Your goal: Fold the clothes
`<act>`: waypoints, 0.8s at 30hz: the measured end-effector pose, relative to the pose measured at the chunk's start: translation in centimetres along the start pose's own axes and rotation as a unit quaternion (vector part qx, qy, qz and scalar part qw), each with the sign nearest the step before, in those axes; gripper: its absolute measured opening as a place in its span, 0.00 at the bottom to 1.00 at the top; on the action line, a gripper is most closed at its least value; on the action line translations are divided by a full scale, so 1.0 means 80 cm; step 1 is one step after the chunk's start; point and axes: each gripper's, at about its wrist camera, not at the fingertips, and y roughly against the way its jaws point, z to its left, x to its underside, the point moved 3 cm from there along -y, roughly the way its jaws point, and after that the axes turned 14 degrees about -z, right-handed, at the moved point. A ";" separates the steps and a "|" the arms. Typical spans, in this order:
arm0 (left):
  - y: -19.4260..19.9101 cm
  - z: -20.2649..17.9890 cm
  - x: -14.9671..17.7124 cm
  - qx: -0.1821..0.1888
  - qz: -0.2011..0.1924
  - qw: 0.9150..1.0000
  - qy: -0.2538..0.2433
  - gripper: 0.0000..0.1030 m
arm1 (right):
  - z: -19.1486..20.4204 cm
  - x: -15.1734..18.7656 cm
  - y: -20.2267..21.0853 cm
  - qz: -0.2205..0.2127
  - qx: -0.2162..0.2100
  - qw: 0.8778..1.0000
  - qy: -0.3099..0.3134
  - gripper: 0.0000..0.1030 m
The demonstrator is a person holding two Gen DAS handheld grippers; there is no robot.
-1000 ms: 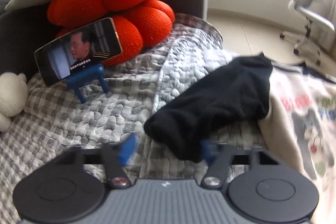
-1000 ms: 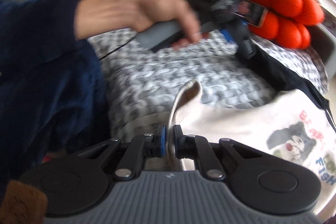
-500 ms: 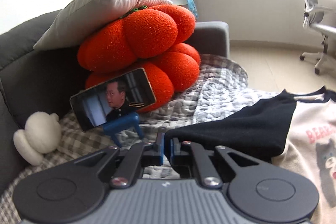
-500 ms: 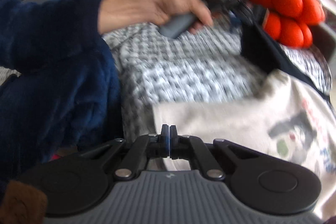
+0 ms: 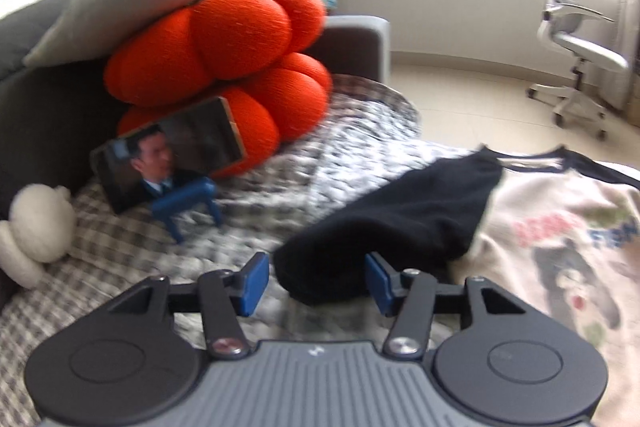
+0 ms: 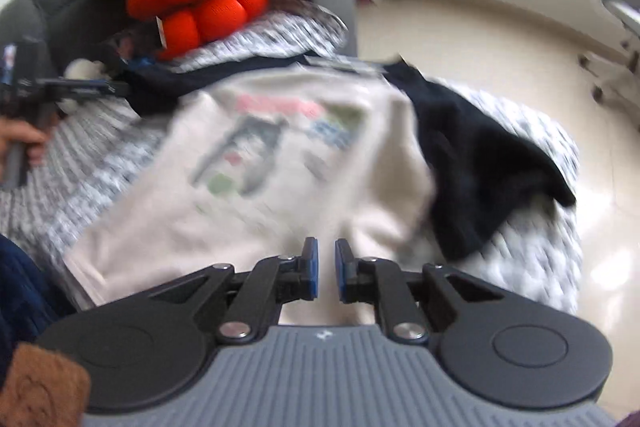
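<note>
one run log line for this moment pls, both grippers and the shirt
left gripper: open, at black sleeve end | right gripper: slightly open, holds nothing, over cream shirt hem | shirt spread on quilt, unfolded

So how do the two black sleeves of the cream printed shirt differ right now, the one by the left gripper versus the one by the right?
The black sleeve near the left gripper stretches out towards the phone side, its cuff end lying between that gripper's wide-open fingers. The other black sleeve lies crumpled toward the bed edge, beside the narrowly open right gripper, not between its fingers. Both join the cream printed shirt on the grey patterned quilt.
</note>
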 end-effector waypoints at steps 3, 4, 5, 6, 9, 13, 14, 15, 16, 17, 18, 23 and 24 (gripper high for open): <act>0.018 -0.017 0.013 0.030 0.012 0.999 0.006 0.53 | -0.013 0.024 0.006 0.025 0.011 1.000 0.002 0.14; 0.024 -0.023 0.018 0.040 0.016 0.999 0.008 0.53 | -0.016 0.032 0.010 0.031 0.013 0.999 0.002 0.14; 0.031 -0.028 0.022 0.050 0.020 0.998 0.010 0.53 | -0.021 0.038 0.015 0.035 0.012 0.999 0.004 0.14; 0.037 -0.034 0.027 0.060 0.024 0.998 0.012 0.53 | -0.025 0.045 0.019 0.039 0.011 0.999 0.006 0.14; 0.055 -0.051 0.040 0.091 0.035 0.995 0.018 0.53 | -0.030 0.062 0.032 0.046 0.011 0.999 0.012 0.20; 0.073 -0.063 0.061 0.111 0.057 0.992 0.025 0.53 | -0.031 0.079 0.046 0.049 -0.001 0.999 0.024 0.45; 0.075 -0.065 0.066 0.115 0.062 0.991 0.024 0.53 | -0.029 0.085 0.045 0.056 -0.003 0.998 0.028 0.46; 0.077 -0.066 0.070 0.119 0.068 0.990 0.022 0.52 | -0.027 0.091 0.044 0.063 -0.005 0.998 0.031 0.46; 0.079 -0.068 0.075 0.123 0.073 0.990 0.020 0.52 | -0.025 0.098 0.044 0.070 -0.006 0.997 0.035 0.46; 0.079 -0.069 0.079 0.126 0.080 0.989 0.019 0.51 | -0.023 0.104 0.043 0.076 -0.008 0.996 0.039 0.46; 0.078 -0.070 0.084 0.128 0.087 0.988 0.019 0.48 | -0.020 0.110 0.042 0.083 -0.009 0.996 0.044 0.46; 0.069 -0.078 0.104 0.147 0.125 0.981 0.027 0.03 | -0.011 0.106 0.043 0.061 -0.019 0.996 0.059 0.12; 0.070 -0.080 0.104 0.147 0.122 0.981 0.023 0.02 | -0.008 0.101 0.048 0.053 -0.023 0.996 0.061 0.12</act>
